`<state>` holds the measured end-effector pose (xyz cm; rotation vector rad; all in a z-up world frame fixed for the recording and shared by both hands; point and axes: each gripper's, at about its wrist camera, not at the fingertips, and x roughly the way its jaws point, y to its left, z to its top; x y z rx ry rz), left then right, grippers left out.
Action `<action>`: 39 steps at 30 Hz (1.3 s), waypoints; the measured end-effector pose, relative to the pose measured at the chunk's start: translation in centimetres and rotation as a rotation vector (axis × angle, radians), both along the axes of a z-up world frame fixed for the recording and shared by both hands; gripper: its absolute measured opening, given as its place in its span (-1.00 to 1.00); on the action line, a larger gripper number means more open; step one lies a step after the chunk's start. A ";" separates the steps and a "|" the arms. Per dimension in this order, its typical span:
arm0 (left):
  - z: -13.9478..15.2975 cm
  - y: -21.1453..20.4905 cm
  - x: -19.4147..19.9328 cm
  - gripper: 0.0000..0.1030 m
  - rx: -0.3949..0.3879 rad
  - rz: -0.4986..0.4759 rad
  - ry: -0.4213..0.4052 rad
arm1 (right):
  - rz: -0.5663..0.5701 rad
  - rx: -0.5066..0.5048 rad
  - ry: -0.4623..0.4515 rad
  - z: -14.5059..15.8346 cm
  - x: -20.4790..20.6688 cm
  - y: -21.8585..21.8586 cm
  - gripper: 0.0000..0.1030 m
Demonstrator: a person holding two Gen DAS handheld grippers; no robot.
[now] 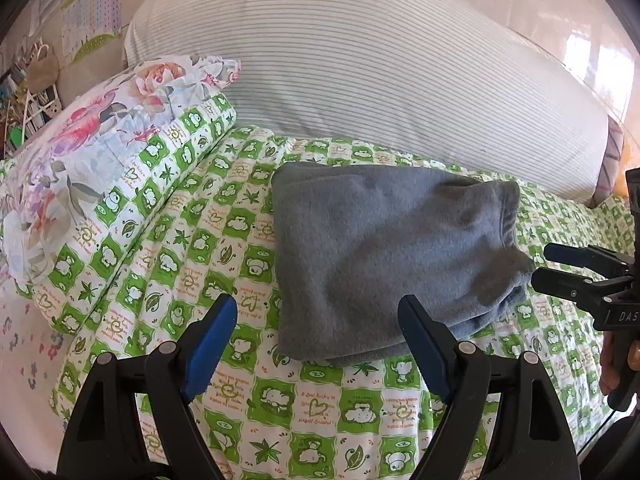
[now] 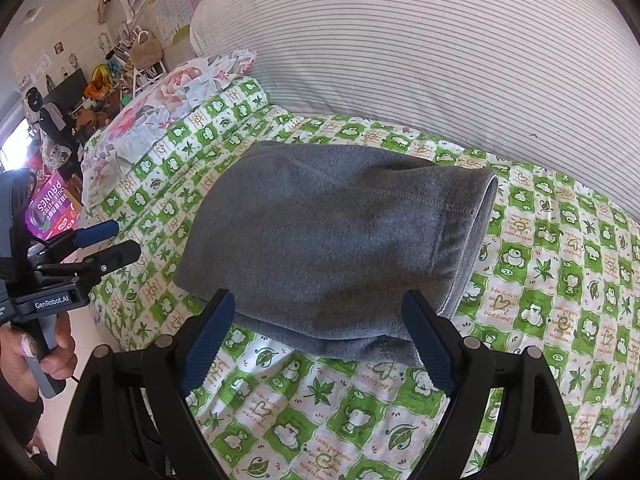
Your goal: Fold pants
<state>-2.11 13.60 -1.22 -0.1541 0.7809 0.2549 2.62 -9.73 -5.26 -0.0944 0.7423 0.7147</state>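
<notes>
The grey fleece pants (image 1: 384,256) lie folded into a compact rectangular bundle on the green-and-white patterned bed cover (image 1: 224,216). They also show in the right wrist view (image 2: 332,248), with a hem edge on the right. My left gripper (image 1: 320,320) is open and empty, just in front of the bundle's near edge. My right gripper (image 2: 320,312) is open and empty, its fingertips at the bundle's near edge. The right gripper also shows at the right edge of the left wrist view (image 1: 548,266), jaws apart, beside the bundle's right end. The left gripper shows at the left of the right wrist view (image 2: 120,240).
A large striped white bolster (image 1: 360,72) lies along the far side of the bed. A floral pillow (image 1: 80,148) sits at the left on a folded green cover. Cluttered shelves (image 2: 112,64) and a purple box (image 2: 48,212) stand beyond the bed's left end.
</notes>
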 end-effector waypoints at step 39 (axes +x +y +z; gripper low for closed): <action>0.2 -0.1 0.2 0.61 0.018 -0.014 -0.003 | 0.005 0.006 -0.002 0.1 -0.1 0.2 0.67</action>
